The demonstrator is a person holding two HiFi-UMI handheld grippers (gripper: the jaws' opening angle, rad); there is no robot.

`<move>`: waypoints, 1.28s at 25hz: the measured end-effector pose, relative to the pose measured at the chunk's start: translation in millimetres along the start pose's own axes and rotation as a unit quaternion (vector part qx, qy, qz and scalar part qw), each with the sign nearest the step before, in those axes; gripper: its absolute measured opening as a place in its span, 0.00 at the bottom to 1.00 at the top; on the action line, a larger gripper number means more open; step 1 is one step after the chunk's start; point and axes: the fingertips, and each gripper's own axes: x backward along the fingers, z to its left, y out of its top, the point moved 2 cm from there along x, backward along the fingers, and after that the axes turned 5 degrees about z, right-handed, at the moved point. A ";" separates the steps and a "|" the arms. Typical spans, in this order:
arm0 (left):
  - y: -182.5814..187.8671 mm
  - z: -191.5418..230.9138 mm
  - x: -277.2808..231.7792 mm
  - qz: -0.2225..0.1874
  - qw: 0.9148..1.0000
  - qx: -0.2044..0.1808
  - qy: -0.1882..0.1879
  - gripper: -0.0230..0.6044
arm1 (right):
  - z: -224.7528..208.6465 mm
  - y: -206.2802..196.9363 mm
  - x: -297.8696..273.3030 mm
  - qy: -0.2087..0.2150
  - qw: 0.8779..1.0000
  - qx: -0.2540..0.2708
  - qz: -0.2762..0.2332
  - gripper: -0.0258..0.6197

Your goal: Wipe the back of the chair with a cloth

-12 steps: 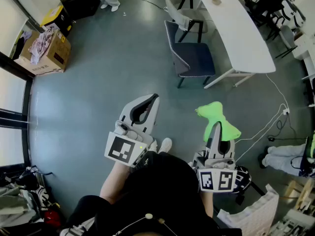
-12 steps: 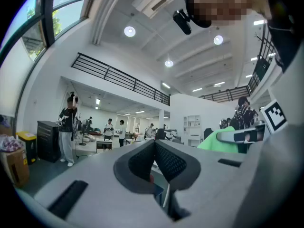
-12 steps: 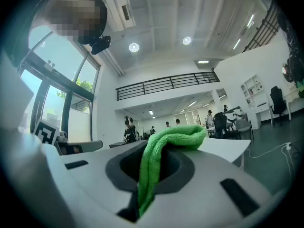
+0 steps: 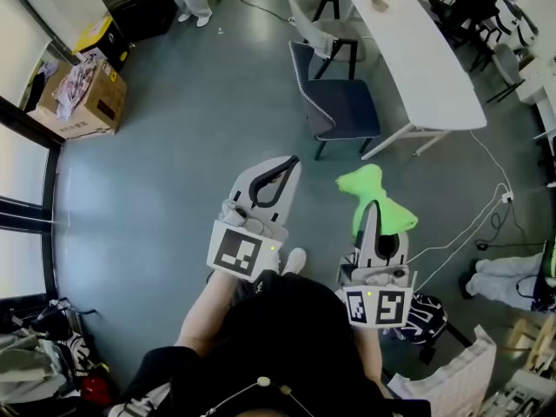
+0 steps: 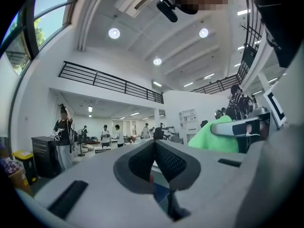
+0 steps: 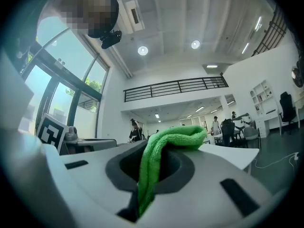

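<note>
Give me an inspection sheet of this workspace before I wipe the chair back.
Surface: grey floor, no worktop in use.
Job's things: green cloth pinched in the right claw; dark blue chair ahead, beside the white table, not yet reached.
Clutter: open cardboard box, far left.
Grippers: left claw shut, empty; right claw shut on the cloth.
Cables: white cable on the floor, right of the table.
Surroundings: pale chair beyond; people in the distance.
</note>
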 end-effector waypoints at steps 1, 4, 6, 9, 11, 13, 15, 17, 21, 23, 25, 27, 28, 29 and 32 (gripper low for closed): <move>1.1 1.1 -0.2 -0.001 1.000 0.003 0.000 0.03 | -0.1 -0.1 -0.8 -0.001 1.000 -0.001 0.002 0.07; 0.0 2.0 0.7 0.003 1.000 0.012 -0.001 0.03 | -2.4 -3.3 -2.2 -0.002 1.000 -0.002 0.011 0.07; -3.5 1.3 -1.6 0.009 1.000 0.016 -0.002 0.03 | -8.1 -6.5 -5.0 0.000 1.000 -0.004 0.017 0.07; -9.1 1.4 -12.0 0.014 1.000 0.017 -0.001 0.03 | -21.0 -12.3 -17.8 0.006 1.000 -0.002 0.023 0.07; -10.4 -0.4 -20.3 0.013 1.000 0.018 -0.003 0.03 | -29.3 -14.2 -26.6 0.011 1.000 -0.004 0.026 0.07; -10.1 -2.7 -28.9 0.013 1.000 0.021 -0.004 0.03 | -36.9 -14.1 -32.3 0.017 0.999 -0.010 0.025 0.07; -10.1 -3.8 -37.8 0.016 1.000 0.019 -0.001 0.03 | -44.2 -15.4 -36.8 0.020 0.999 -0.013 0.025 0.07; -9.9 -4.3 -46.5 0.019 1.000 0.014 0.002 0.03 | -51.1 -16.3 -41.8 0.020 0.999 -0.006 0.025 0.07; -6.3 -2.6 -62.5 0.019 1.000 0.004 0.007 0.03 | -62.9 -10.6 -54.0 0.019 0.999 0.021 0.015 0.07; -4.6 -0.9 -69.0 0.018 1.000 0.002 0.010 0.03 | -69.5 -6.6 -59.2 0.019 0.999 0.027 0.011 0.07; -5.0 2.3 -76.1 0.019 1.000 0.003 0.015 0.03 | -76.4 -4.3 -64.5 0.017 0.999 0.030 0.008 0.07; -7.6 6.9 -84.1 0.020 1.000 0.003 0.018 0.03 | -82.0 -5.0 -71.4 0.014 0.999 0.036 0.010 0.07; -9.2 9.6 -88.4 0.019 1.000 0.002 0.018 0.03 | -84.1 -5.8 -75.8 0.013 0.999 0.041 0.011 0.07; -10.5 12.8 -93.1 0.017 1.000 -0.001 0.017 0.03 | -85.9 -6.6 -80.8 0.012 0.999 0.045 0.013 0.07; -13.0 28.2 -110.7 0.011 1.000 -0.001 0.014 0.03 | -89.2 -8.9 -102.1 0.009 0.998 0.055 0.016 0.07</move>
